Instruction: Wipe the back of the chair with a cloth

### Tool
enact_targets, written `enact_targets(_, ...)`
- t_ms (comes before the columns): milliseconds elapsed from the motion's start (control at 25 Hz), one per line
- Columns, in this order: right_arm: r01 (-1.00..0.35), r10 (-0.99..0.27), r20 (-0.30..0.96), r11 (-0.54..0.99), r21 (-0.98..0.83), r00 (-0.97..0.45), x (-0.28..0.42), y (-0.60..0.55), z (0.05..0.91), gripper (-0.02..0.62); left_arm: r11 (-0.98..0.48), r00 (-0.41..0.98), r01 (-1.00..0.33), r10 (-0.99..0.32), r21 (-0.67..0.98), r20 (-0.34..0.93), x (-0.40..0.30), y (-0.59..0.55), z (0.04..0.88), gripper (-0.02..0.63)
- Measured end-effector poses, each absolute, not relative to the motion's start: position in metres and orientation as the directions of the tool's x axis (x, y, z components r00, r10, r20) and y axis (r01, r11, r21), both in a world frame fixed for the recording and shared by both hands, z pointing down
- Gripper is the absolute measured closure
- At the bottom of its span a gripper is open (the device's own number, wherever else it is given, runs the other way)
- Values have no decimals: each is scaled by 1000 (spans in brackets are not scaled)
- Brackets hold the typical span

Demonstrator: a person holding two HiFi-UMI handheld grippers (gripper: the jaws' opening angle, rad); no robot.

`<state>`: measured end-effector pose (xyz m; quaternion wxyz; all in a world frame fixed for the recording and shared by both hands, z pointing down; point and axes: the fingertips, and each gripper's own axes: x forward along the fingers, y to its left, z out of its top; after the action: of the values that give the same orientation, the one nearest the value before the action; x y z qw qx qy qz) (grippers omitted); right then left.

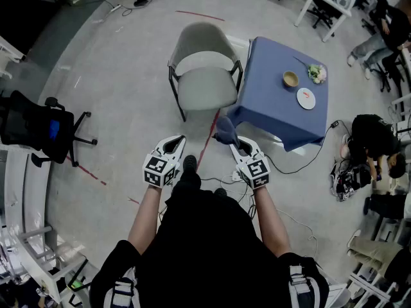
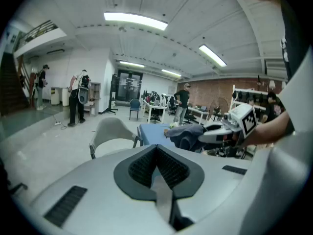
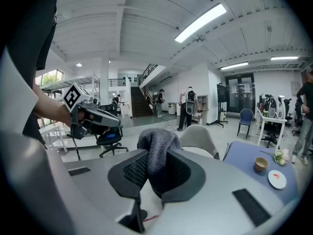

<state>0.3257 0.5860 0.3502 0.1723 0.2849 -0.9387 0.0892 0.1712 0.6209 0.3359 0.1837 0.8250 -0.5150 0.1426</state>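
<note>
Our right gripper [image 1: 232,144] clamps a dark grey woven cloth [image 1: 226,131] below the pale grey armchair [image 1: 202,63]. Our left gripper [image 1: 174,145] has its jaws together.

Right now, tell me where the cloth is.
The cloth is clamped by the right gripper, centre-right in the head view, just off the near corner of the blue table and short of the chair.

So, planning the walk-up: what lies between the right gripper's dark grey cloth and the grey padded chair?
Head view: only bare grey floor with a red tape line separates cloth and chair; the blue-clothed table's corner stands beside.
</note>
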Motion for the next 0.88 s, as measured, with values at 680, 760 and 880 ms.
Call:
enact_targets(680, -644, -552, 432, 759, -96, -714, 260, 501, 366, 523, -429, 477, -879, -777, 209, 411, 89, 509, 335, 583)
enact_targets(760, -646, -553, 437, 758, -88, -709, 250, 493, 368, 523, -440, 484, -875, -775, 204, 406, 82, 499, 334, 583)
enact_targets(880, -646, -553, 441, 759, -84, -707, 233, 483, 371, 523, -455, 494, -869, -770, 195, 405, 71, 490, 335, 583)
